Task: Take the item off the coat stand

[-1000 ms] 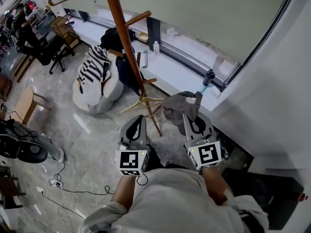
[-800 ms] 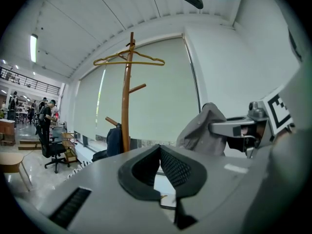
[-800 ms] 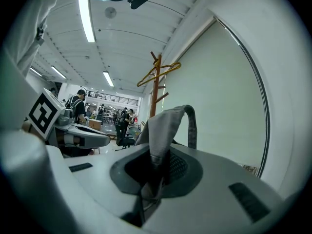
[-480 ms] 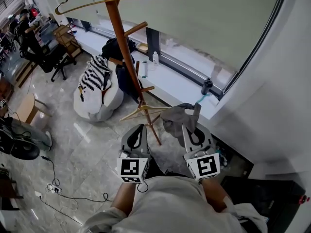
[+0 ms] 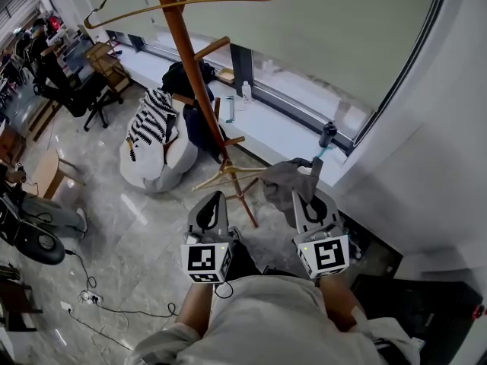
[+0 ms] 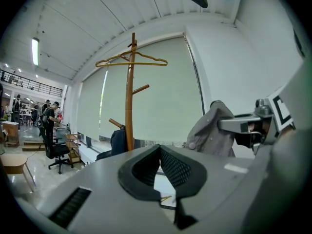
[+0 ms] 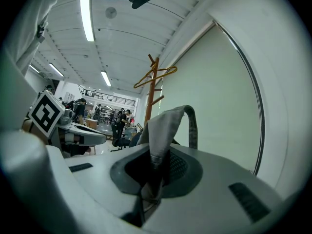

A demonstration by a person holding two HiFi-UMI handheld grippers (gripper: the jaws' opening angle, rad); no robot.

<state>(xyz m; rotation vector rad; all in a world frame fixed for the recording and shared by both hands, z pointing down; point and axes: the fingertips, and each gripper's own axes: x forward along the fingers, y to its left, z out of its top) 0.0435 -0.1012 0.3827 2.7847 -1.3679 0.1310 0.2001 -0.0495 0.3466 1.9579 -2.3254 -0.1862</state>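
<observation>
The wooden coat stand (image 5: 192, 67) rises at the upper left, with a gold wire hanger (image 5: 183, 2) on top and a dark bag (image 5: 199, 120) on a lower peg. My right gripper (image 5: 310, 179) is shut on a grey cloth item (image 5: 285, 181), held clear of the stand to the right of its base. In the right gripper view the cloth (image 7: 163, 126) rises from between the pads, with the stand (image 7: 152, 89) behind it. My left gripper (image 5: 214, 200) is shut and holds nothing. Its view shows the stand (image 6: 129, 106) ahead and the grey item (image 6: 212, 130) at the right.
A wooden hanger (image 5: 228, 175) hangs low on the stand. A white beanbag with a striped cloth (image 5: 156, 139) sits on the floor to the left. A white window ledge (image 5: 266, 116) with a dark bottle (image 5: 327, 135) runs behind. An office chair (image 5: 72, 90) and floor cables (image 5: 99, 299) lie further left.
The right gripper has shifted slightly right with the grey cloth, away from the stand's pole. The left gripper has hardly moved. The head view has shifted a little.
</observation>
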